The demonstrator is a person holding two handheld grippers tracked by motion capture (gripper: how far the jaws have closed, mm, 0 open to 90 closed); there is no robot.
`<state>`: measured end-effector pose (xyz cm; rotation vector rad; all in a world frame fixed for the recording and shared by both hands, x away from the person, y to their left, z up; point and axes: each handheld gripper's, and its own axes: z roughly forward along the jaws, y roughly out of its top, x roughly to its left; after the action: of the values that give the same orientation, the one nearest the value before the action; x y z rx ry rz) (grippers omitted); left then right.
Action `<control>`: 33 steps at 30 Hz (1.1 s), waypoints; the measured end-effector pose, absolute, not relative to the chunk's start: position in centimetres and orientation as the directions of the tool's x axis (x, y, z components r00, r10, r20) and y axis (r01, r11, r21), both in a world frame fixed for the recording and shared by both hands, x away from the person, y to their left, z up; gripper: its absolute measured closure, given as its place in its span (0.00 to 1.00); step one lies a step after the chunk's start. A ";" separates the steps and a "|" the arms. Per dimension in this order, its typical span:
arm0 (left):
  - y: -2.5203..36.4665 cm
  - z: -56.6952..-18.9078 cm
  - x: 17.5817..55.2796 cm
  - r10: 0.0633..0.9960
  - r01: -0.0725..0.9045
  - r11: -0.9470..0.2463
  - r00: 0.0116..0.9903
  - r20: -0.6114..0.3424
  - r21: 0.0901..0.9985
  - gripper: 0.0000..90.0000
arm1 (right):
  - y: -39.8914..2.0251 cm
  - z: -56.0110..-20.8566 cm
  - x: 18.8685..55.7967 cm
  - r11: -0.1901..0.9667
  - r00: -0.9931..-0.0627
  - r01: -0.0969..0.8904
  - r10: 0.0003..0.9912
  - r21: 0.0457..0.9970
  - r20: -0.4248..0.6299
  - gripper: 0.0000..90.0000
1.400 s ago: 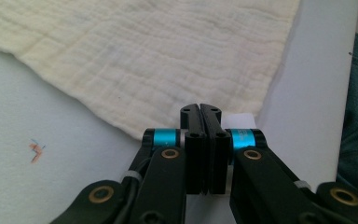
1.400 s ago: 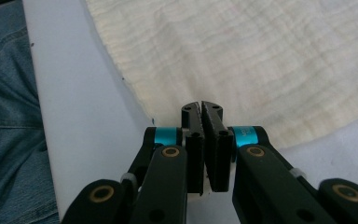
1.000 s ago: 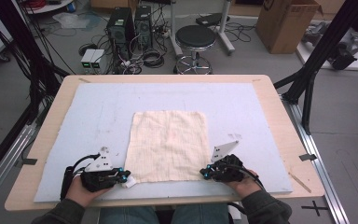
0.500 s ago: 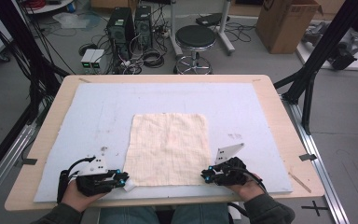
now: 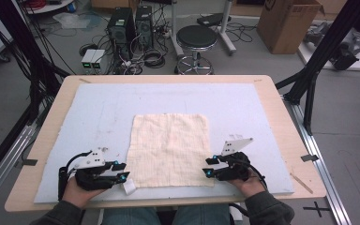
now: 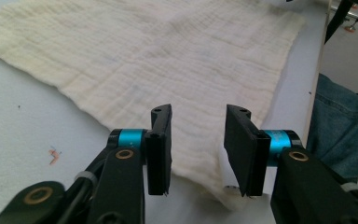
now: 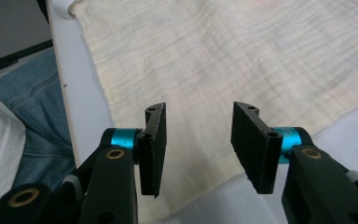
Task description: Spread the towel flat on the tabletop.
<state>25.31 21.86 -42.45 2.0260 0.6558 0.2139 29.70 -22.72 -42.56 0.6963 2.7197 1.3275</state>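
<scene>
Two grippers sit at the near corners of a cream cloth (image 5: 169, 149) spread flat on the desk's (image 5: 51, 112) pale blue mat (image 5: 98, 112), the left gripper (image 6: 198, 149) and the right gripper (image 7: 198, 147) each having just been opening, jaws apart with only cloth lying below the gap, nothing pinched.

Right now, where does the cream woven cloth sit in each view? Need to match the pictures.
High view: the cream woven cloth lies flat at the centre of the pale blue mat, near edge between the two tongs.
Left gripper view: it spans the upper frame, one corner running under the open jaws.
Right gripper view: it covers the top and right, a corner below the jaws.
Shared landmark: the cloth's near edge.
</scene>
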 end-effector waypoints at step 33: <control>21.9 -41.8 26.0 0.613 0.363 -0.337 0.785 -0.090 0.869 0.42 | -23.0 -41.5 30.6 0.439 -0.857 0.373 0.500 0.817 0.123 0.27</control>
<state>26.02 21.88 -41.81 1.9611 0.7338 0.3105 30.63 -23.03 -41.45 0.7775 2.5466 1.3920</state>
